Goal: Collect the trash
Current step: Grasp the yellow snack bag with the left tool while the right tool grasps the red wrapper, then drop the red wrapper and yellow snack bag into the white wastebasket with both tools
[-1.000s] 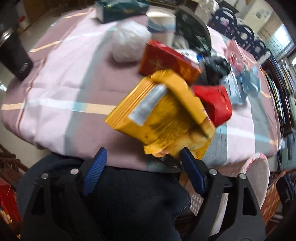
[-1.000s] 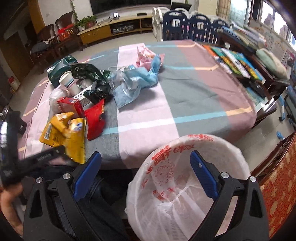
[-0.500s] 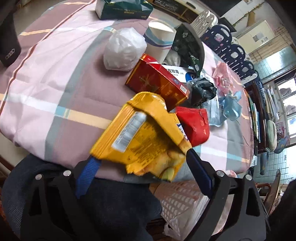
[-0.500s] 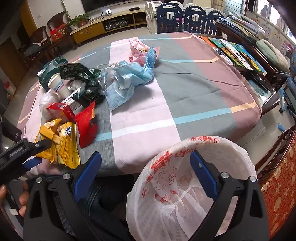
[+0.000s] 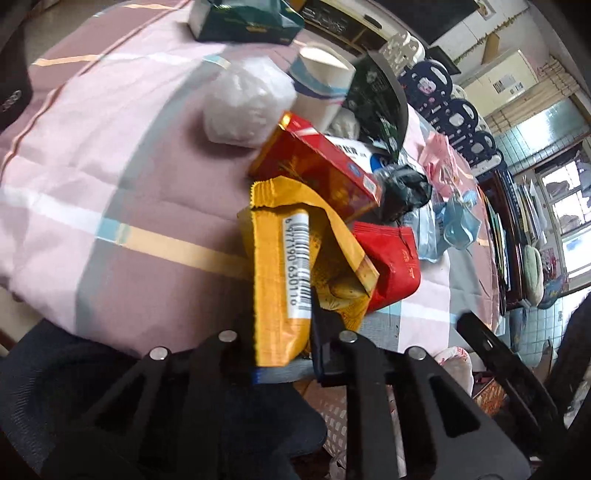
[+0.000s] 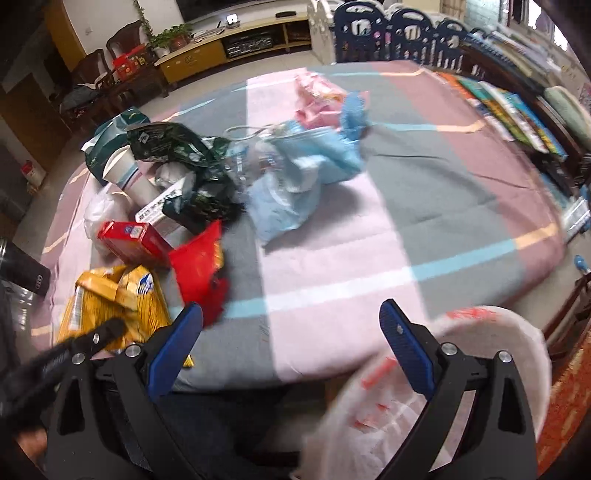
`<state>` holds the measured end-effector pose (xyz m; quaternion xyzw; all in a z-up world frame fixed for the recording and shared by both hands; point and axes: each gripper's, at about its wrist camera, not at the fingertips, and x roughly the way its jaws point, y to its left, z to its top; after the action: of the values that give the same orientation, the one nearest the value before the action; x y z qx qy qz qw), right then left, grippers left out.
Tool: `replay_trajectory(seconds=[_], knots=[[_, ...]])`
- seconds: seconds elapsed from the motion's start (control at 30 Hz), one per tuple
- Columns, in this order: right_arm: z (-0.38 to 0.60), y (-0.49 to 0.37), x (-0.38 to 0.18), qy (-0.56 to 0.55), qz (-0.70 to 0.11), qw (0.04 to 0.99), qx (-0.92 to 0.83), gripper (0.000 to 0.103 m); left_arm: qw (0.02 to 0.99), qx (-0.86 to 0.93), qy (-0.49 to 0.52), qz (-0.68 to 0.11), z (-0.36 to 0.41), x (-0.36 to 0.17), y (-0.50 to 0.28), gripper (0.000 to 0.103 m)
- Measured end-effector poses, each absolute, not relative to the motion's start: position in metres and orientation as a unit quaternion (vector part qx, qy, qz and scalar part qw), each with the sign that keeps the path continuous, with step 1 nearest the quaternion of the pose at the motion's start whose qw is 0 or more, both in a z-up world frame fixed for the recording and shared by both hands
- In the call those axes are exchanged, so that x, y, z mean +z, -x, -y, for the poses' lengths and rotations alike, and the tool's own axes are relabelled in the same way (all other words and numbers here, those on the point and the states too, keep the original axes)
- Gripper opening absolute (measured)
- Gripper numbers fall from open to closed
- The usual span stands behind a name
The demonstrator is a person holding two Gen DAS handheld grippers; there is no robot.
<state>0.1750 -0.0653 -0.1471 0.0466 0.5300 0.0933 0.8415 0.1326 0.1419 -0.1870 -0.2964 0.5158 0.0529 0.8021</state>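
Note:
My left gripper (image 5: 284,343) is shut on a yellow snack wrapper (image 5: 284,266) with a barcode, at the table's near edge. The wrapper also shows in the right wrist view (image 6: 122,299), with the left gripper (image 6: 92,339) on it. Behind it lie a red pouch (image 5: 391,266), a red box (image 5: 317,162), a white crumpled bag (image 5: 240,107) and a paper cup (image 5: 321,85). My right gripper (image 6: 291,325) is open and empty, over the table's near edge. The white-lined trash bin (image 6: 480,369) stands below, at the lower right.
More trash lies mid-table: a dark green bag (image 6: 173,147), blue plastic bags (image 6: 303,177), a pink wrapper (image 6: 317,96). A tissue pack (image 5: 243,22) lies at the far edge. The checked tablecloth (image 6: 424,184) has bare room on the right. Books (image 6: 517,114) line the right side.
My left gripper has closed on the yellow wrapper, which now stands folded between the fingers. The right gripper has swung left, so the bin has slid to the lower right.

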Motion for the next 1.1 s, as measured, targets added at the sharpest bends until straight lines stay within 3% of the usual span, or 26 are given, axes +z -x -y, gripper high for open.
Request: replay_trajectory(seconds=[0.37, 0.4, 0.43, 0.47, 0.53, 0.97, 1.1], knots=[[-0.013, -0.205, -0.187, 0.013, -0.544, 0.83, 0.121, 0.091, 0.828, 0.101, 0.281, -0.474, -0.167, -0.155, -0.094, 0.016], [-0.016, -0.203, -0.188, 0.018, -0.545, 0.829, 0.126, 0.075, 0.835, 0.107, 0.28, -0.462, -0.166, -0.15, -0.092, 0.016], [-0.017, -0.203, -0.189, 0.024, -0.549, 0.825, 0.129, 0.049, 0.839, 0.11, 0.278, -0.455, -0.168, -0.146, -0.088, 0.016], [-0.018, -0.201, -0.19, 0.029, -0.556, 0.82, 0.132, 0.036, 0.845, 0.115, 0.271, -0.447, -0.166, -0.141, -0.087, 0.015], [-0.012, -0.197, -0.188, 0.004, -0.559, 0.816, 0.147, 0.029, 0.853, 0.118, 0.265, -0.434, -0.166, -0.133, -0.083, 0.015], [0.072, -0.144, -0.101, -0.026, -0.469, 0.874, 0.122, 0.028, 0.878, 0.101, 0.239, -0.402, -0.147, -0.098, -0.067, 0.015], [0.113, -0.116, -0.073, -0.01, -0.444, 0.891, 0.096, 0.028, 0.888, 0.11, 0.191, -0.403, -0.121, -0.082, -0.063, 0.015]])
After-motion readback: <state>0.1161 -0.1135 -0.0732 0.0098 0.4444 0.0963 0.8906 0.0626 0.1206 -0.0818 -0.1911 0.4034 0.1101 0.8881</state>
